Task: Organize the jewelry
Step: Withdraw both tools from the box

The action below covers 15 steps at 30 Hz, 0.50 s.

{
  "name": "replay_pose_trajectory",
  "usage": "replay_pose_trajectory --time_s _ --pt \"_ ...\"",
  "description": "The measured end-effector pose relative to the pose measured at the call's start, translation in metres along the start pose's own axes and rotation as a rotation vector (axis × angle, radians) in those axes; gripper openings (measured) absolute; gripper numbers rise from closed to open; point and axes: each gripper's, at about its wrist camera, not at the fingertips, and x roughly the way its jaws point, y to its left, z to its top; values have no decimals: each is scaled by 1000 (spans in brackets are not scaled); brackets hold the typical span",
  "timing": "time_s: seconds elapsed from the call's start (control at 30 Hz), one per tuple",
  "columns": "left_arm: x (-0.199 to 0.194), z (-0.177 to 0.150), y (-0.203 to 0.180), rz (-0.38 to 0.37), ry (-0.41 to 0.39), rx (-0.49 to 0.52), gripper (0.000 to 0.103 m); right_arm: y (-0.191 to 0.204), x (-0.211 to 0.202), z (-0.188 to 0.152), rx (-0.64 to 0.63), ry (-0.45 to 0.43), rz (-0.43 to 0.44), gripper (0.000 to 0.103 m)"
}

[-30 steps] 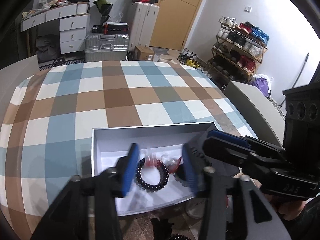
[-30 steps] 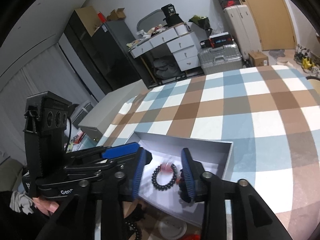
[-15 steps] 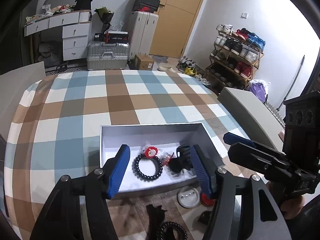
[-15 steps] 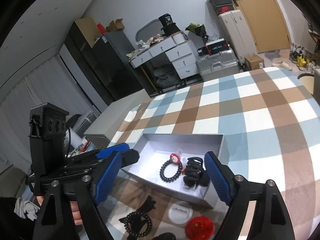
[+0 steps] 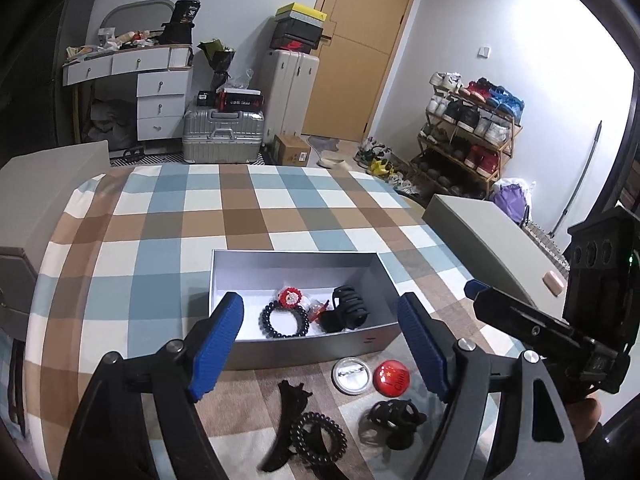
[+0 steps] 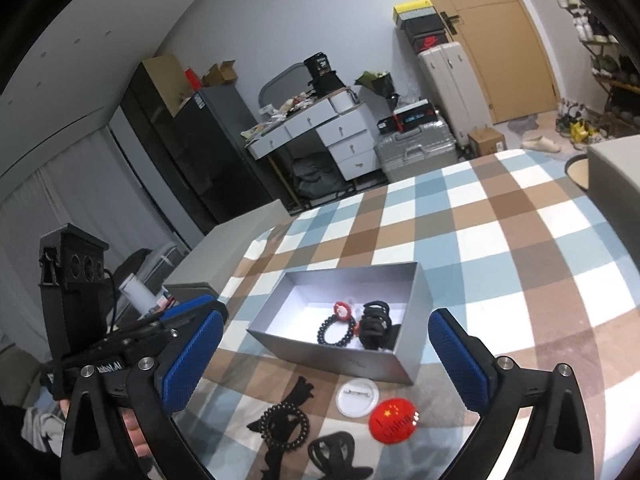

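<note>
A grey open box (image 5: 240, 276) (image 6: 424, 292) sits on the checked tablecloth. It holds a black bead bracelet (image 5: 285, 322) (image 6: 334, 332), a red flower piece (image 5: 290, 297) (image 6: 342, 309) and a black claw clip (image 5: 347, 312) (image 6: 374, 326). In front of the box lie a white badge (image 5: 351, 375) (image 6: 357, 398), a red badge (image 5: 392, 376) (image 6: 394, 422), a black coil hair tie (image 5: 318, 438) (image 6: 285, 428) and a black clip (image 5: 396, 424) (image 6: 336, 456). My left gripper (image 5: 320, 344) and right gripper (image 6: 326, 364) are both open and empty, above the near items.
The checked tablecloth (image 5: 240, 208) stretches beyond the box. Grey chair backs (image 5: 480, 232) (image 5: 48, 184) flank the table. A silver suitcase (image 5: 222, 136), white drawers and a shoe rack (image 5: 468, 132) stand far behind.
Both grippers have pulled back and up from inside the box and opened wider. The bracelet and black clip stay in the box. More loose items now show in front.
</note>
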Motion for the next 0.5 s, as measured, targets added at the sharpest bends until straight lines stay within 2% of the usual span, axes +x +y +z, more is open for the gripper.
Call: replay_pose_trajectory --time_s 0.1,0.4,0.5 --pt "-5 -4 -2 13 -8 -5 83 3 -9 -5 -27 -14 -28 103" --pt "-10 -29 3 39 -12 -39 84 2 -22 -29 -98 -12 -127 103" --pt "-11 -39 2 59 5 -29 90 -2 -23 -39 -116 8 -157 103"
